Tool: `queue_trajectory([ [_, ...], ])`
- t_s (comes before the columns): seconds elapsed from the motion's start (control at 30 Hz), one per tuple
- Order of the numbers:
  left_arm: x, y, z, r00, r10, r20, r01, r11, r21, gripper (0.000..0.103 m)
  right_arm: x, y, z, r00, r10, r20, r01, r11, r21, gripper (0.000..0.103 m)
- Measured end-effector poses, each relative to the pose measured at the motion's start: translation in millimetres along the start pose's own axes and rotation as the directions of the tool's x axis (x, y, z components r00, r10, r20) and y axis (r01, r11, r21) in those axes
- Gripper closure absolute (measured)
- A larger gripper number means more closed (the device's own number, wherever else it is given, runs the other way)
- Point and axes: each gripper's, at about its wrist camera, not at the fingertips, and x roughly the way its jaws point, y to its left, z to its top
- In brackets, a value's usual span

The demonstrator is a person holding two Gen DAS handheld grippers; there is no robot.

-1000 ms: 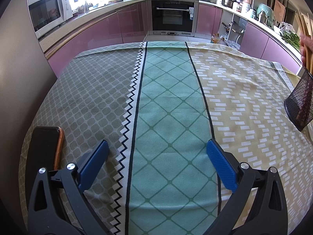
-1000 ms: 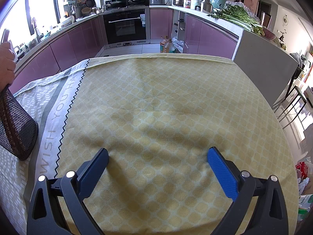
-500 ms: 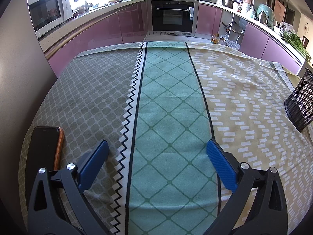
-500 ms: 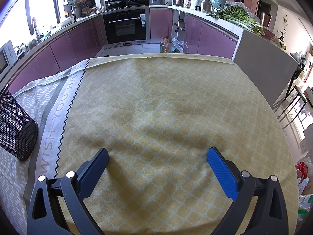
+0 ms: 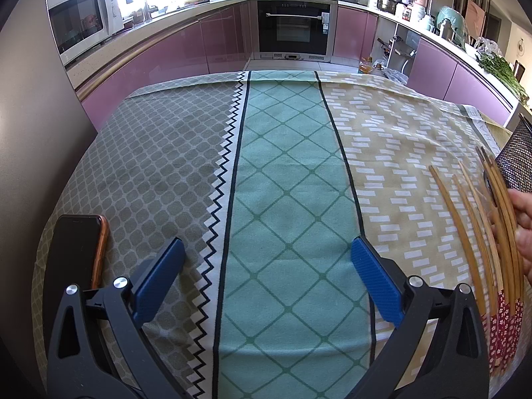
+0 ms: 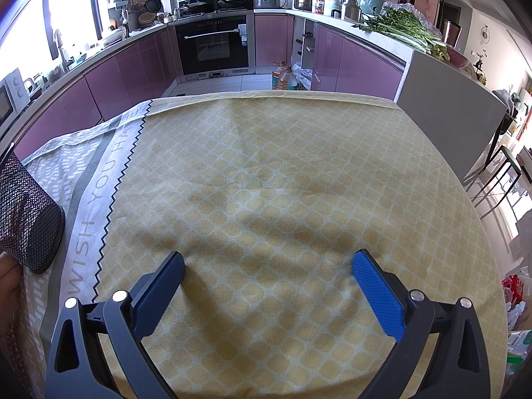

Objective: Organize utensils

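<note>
Several wooden chopsticks [image 5: 478, 232] with red patterned ends lie fanned at the right edge of the left wrist view, with a bare hand [image 5: 523, 229] on them. A black mesh utensil holder [image 5: 518, 159] stands just behind them; it also shows at the left of the right wrist view [image 6: 28, 212]. My left gripper [image 5: 266, 266] is open and empty, low over the green stripe of the tablecloth. My right gripper [image 6: 267, 272] is open and empty over the yellow cloth, to the right of the holder.
A black phone in an orange case [image 5: 74, 259] lies by the left gripper at the table's left edge. A wall [image 5: 30, 133] stands close on the left. Kitchen counters and an oven [image 5: 292, 30] lie beyond the far table edge. A chair [image 6: 498, 179] stands off the right side.
A hand has come in at the right and laid several chopsticks on the cloth in front of the mesh holder. Both grippers have stayed still and open.
</note>
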Motion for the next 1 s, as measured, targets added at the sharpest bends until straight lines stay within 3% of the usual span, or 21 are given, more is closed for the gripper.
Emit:
queue_trajectory([
  [0.63, -4, -3, 1, 1.000, -0.024, 0.012, 0.024, 1.000, 0.000, 0.006, 1, -1, 1, 1.000, 0.002, 0.001, -0.002, 1.000, -0.003, 0.005],
  [0.9, -36, -16, -4, 0.986, -0.084, 0.142, 0.083, 0.996, 0.012, 0.006, 3, -4, 6, 1.000, -0.026, -0.004, 0.027, 0.998, 0.054, 0.005],
  [1.0, -55, -23, -6, 0.973, -0.090, 0.212, 0.090, 0.996, 0.010, 0.006, -26, 19, 0, 0.996, 0.015, 0.092, -0.019, 0.999, 0.043, 0.007],
])
